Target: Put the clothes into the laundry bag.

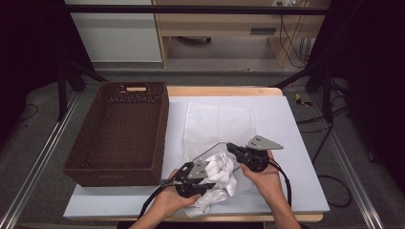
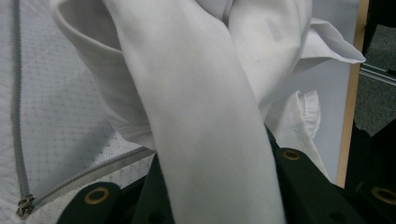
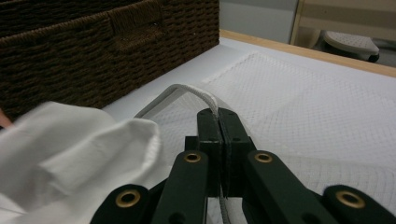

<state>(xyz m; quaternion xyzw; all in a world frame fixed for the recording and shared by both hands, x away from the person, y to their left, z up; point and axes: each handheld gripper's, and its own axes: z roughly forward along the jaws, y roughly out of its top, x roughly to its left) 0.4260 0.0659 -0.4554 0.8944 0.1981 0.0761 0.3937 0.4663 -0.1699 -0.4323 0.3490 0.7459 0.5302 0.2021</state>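
Note:
A white mesh zip bag (image 1: pixel 217 124) lies flat on the white table cover. My right gripper (image 1: pixel 231 148) is shut on the bag's corded opening edge (image 3: pixel 187 91) and holds it lifted in an arch, the jaws pressed together (image 3: pixel 218 116). A crumpled white garment (image 1: pixel 220 174) sits at the bag's near mouth. My left gripper (image 1: pixel 203 179) is shut on that garment, and a thick fold of cloth (image 2: pixel 210 116) runs up between its jaws (image 2: pixel 215 186). The bag's mesh (image 2: pixel 60 121) and zipper pull (image 2: pixel 24 205) lie just beside it.
A dark brown wicker basket (image 1: pixel 119 133) stands on the table's left half, close to the bag, and its wall (image 3: pixel 93 51) rises just past the garment. The table's near wooden edge (image 2: pixel 348 121) is right by my left gripper.

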